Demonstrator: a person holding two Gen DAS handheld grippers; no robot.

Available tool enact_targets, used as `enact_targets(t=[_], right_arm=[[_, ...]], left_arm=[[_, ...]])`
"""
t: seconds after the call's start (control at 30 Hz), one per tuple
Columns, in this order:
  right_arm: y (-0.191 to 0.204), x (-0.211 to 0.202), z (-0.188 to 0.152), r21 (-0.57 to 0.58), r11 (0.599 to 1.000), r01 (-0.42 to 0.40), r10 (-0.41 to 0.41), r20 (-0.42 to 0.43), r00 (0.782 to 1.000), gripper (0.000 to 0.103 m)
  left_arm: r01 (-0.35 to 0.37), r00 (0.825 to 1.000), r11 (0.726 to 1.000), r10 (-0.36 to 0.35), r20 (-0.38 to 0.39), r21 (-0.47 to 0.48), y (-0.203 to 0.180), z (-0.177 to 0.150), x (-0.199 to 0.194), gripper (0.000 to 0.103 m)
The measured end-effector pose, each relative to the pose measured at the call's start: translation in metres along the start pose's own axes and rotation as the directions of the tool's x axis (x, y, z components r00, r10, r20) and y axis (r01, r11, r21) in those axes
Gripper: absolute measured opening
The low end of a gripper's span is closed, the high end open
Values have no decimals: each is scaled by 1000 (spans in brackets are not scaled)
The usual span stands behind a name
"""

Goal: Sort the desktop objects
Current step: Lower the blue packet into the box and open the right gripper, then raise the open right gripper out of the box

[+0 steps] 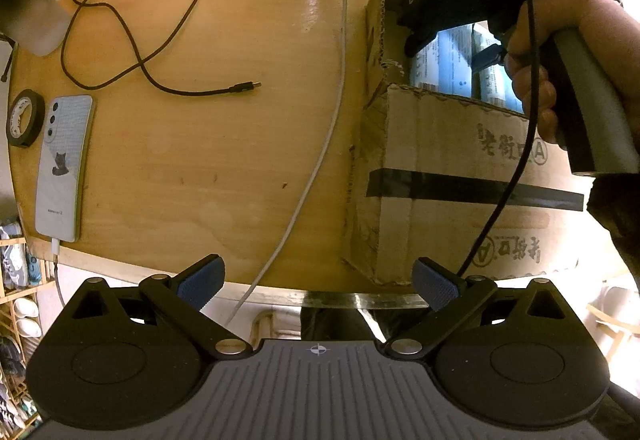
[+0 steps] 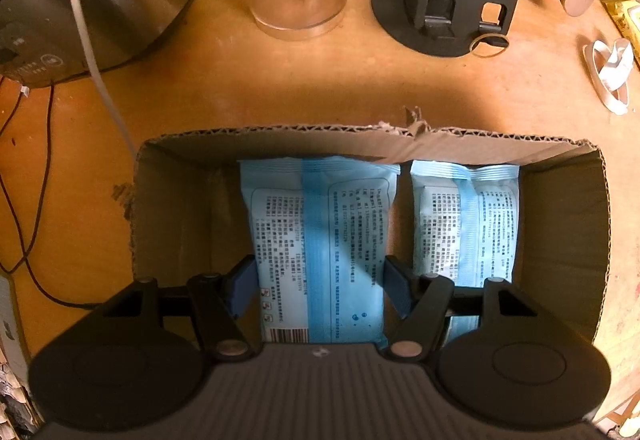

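We hold right gripper (image 2: 318,290) over cardboard box (image 2: 568,240), fingers pinching blue packet (image 2: 320,240); second packet (image 2: 466,220) lies beside it inside. Left gripper (image 1: 318,286) spread wide, empty, above table (image 1: 240,140) front edge; phone (image 1: 64,168) near left edge.

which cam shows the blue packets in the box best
The right wrist view: it looks straight down into the cardboard box at both blue packets. The left wrist view shows only slivers of them behind the right gripper.
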State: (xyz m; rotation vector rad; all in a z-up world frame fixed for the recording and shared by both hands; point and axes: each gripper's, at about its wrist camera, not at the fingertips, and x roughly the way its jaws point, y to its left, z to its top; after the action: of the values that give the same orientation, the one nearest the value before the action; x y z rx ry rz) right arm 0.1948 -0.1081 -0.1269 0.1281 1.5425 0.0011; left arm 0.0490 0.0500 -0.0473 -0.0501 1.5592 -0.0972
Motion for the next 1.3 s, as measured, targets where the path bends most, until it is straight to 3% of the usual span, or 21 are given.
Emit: enact_targets(t=[0.07, 0.13, 0.2, 0.87, 1.3], right_arm=[[1, 0, 1, -7, 1000, 3, -4, -3, 1000, 71], [2, -1, 1, -12, 1000, 6, -6, 1, 1000, 93], [2, -3, 0, -11, 1000, 0, 0, 10, 1000, 103], [5, -22, -1, -17, 1000, -8, 8, 35, 999, 103], [2, -74, -7, -29, 1000, 5, -3, 72, 997, 103]], left_arm=[[0, 1000, 1000, 0, -1, -1, 0, 0, -1, 103], [0, 1000, 1000, 0, -2, -2, 0, 1, -1, 103], [0, 1000, 1000, 0, -3, -2, 0, 2, -1, 103], [-1, 1000, 1000, 1, 11, -2, -2, 0, -6, 103], [-1, 1000, 1000, 1, 23, 6, -6, -5, -9, 103]])
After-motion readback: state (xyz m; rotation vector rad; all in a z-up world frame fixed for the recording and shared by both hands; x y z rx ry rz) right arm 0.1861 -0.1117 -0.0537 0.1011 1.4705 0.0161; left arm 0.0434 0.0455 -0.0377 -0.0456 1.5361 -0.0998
